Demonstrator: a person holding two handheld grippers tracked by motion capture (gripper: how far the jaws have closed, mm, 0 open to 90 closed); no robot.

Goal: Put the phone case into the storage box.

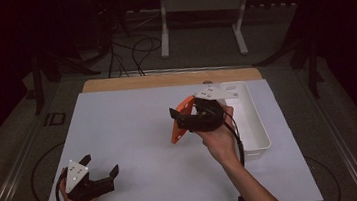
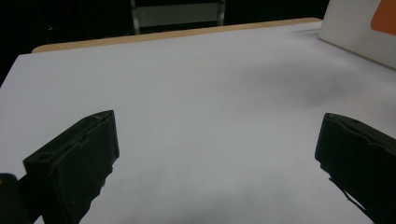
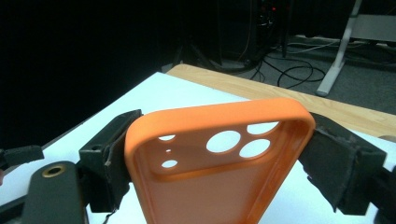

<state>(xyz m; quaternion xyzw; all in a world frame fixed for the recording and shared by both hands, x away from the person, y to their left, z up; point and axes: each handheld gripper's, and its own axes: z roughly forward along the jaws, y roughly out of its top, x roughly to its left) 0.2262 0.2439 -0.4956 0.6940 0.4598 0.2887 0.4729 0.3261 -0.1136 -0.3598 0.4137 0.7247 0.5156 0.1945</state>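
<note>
Orange phone case (image 3: 219, 158) clamped crosswise between right hand-held gripper (image 3: 219, 163) jaws, above table

Matt orange phone case (image 3: 219, 158) (rubbery-looking), smooth white tabletop (image 1: 135, 135), wooden edge (image 1: 164, 79).
</note>
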